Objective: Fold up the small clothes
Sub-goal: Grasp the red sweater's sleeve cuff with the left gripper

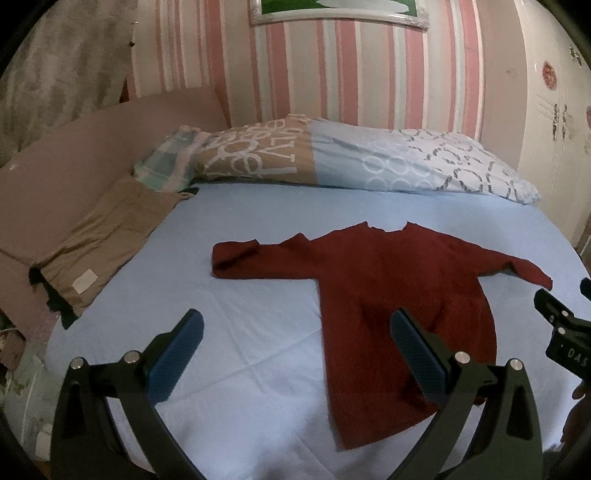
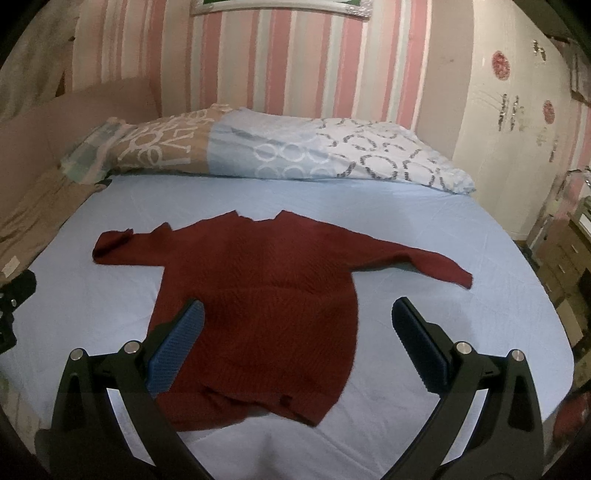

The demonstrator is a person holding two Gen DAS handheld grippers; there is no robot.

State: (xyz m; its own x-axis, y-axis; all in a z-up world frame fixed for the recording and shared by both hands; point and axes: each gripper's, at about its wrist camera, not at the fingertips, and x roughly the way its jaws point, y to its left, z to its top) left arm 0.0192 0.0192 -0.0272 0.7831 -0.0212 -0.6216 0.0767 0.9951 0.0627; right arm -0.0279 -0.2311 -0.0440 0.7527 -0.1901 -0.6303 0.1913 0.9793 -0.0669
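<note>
Left wrist view: a dark red knitted sweater [image 1: 388, 288] lies flat on a pale blue bed sheet [image 1: 229, 332], neck toward the pillows, both sleeves spread sideways, the cuff of the sleeve on the picture's left doubled back on itself. The left gripper [image 1: 295, 354] hangs above the sheet with its jaws spread wide and nothing between them; its blue ribbed pads [image 1: 177, 362] face each other, one over bare sheet, the other over the sweater's lower body. A patterned pillow [image 1: 332, 158] in tan, blue and white lies across the head of the bed. A folded tan garment [image 1: 107, 236] with a white label rests at the sheet's left edge, against a pinkish padded surround [image 1: 55, 177]. Behind stands a wall with pink and white stripes [image 1: 351, 74] and a framed picture [image 1: 332, 11]. Part of the right gripper [image 1: 565, 328] shows at the right edge; its jaw state cannot be told here. Right wrist view: the sweater [image 2: 258, 295] fills the middle of the sheet [image 2: 443, 251], its hem nearest the camera and slightly rumpled. The right gripper [image 2: 297, 345] is likewise released, jaws wide apart and empty, one pad over the sweater's body, the other over bare sheet beside it. The pillow [image 2: 277, 144] lies beyond, and cardboard boxes [image 2: 561, 258] stand off the bed at right.
</note>
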